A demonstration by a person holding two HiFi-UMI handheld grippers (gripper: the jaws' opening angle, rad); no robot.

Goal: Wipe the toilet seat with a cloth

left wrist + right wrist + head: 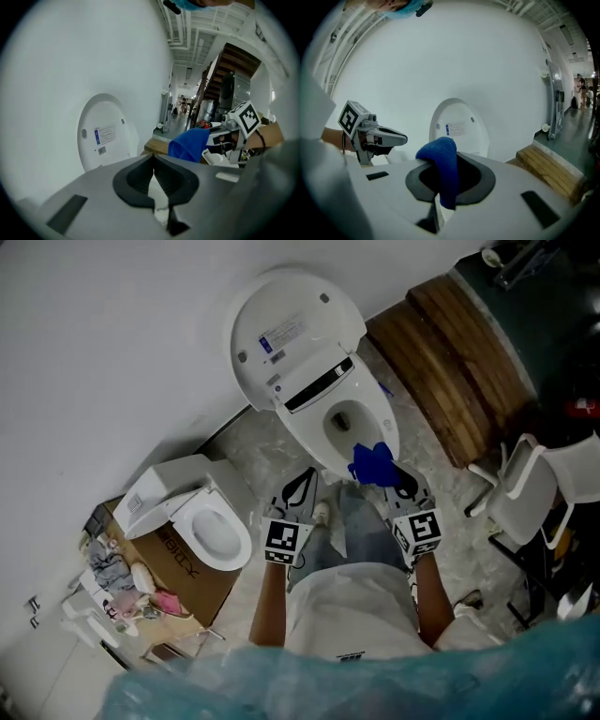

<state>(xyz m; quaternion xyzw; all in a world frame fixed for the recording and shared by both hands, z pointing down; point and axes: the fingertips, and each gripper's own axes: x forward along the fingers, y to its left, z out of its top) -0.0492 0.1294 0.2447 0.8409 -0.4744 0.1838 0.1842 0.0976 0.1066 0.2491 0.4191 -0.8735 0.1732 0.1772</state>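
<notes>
1. Hanging from the right gripper (392, 474), a blue cloth (370, 463) is pictured in the head view over the front edge of the toilet seat (314, 437), with the lid (291, 329) raised against the wall. The left gripper (307, 474) is held near the seat's front, apart from the cloth. Whether the cloth touches the seat cannot be told from above. A second toilet (202, 521) is seen on a cardboard box (183, 582) well to the left, and a wooden platform (450, 362) lies to the right.

2. In the left gripper view, the jaws are shown closed tip to tip with nothing caught between them. The raised lid is seen ahead and the cloth off to the right.

3. In the right gripper view, the jaws are shown clamped on the cloth, which is draped over one jaw and hangs down between the two. The lid is faced almost level, so the cloth is judged to be held just above the seat. Wiping appears about to begin: the cloth would need to be lowered flat onto the seat and drawn round it, with a firm grip so that it is not dropped into the bowl.
</notes>
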